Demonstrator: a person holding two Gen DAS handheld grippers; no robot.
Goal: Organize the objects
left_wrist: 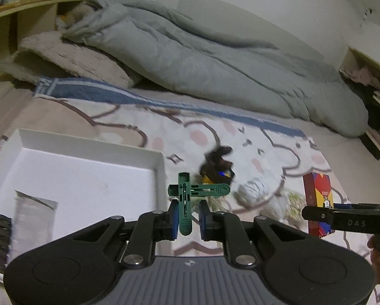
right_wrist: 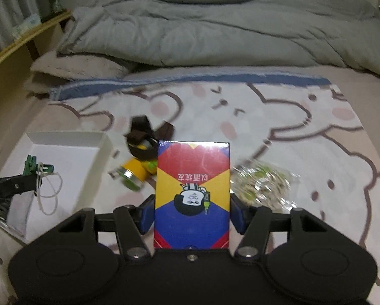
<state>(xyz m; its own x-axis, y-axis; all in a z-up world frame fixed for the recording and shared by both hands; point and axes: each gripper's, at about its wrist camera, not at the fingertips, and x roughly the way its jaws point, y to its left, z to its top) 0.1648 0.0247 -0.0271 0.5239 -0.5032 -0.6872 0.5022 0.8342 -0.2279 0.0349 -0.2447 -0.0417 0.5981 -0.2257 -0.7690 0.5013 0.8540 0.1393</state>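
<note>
Right wrist view: right gripper (right_wrist: 192,211) clamping card box (right_wrist: 192,193) above cartoon-print bedsheet (right_wrist: 304,127), grey duvet (right_wrist: 215,30) behind.

Left gripper (left_wrist: 187,216) angled down, blue pads clamped on green plastic clips (left_wrist: 187,195) that stick out past the fingertips. Right gripper (right_wrist: 192,212) angled down, jaws part-spread, pads pressed on both sides of card box (right_wrist: 192,193) upright between them.
</note>
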